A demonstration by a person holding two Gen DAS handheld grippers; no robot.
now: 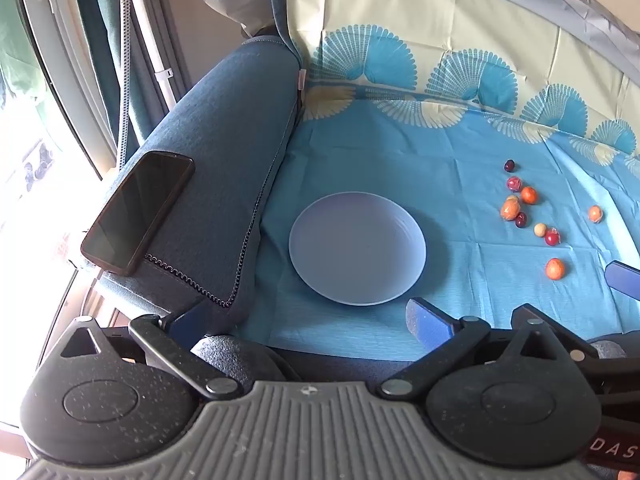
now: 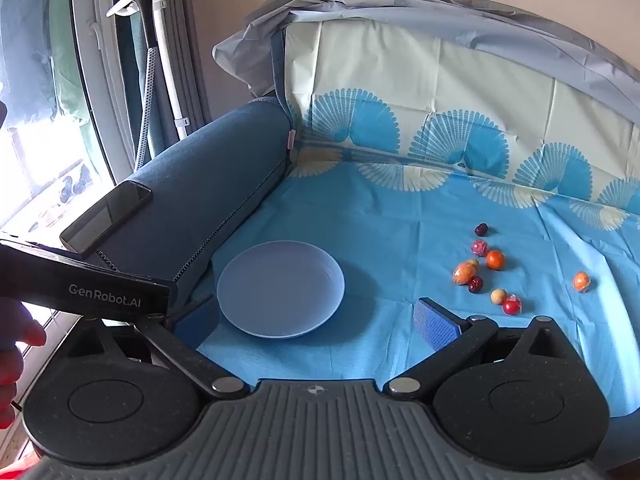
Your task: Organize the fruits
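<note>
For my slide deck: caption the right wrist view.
Open right gripper above an empty plate, small fruits scattered on the blue cloth.

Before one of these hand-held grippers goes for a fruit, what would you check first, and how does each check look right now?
1. Plate bare and ready: ok.
2. Small fruits all lie on the blue cloth, none on the plate: ok.
3. Left hand-held gripper open, holding nothing: ok.
4. Right hand-held gripper open, holding nothing: ok.
5. Phone on the sofa armrest, away from the fruits: ok.
6. Whether the fruits would roll when touched: cannot tell.
</note>
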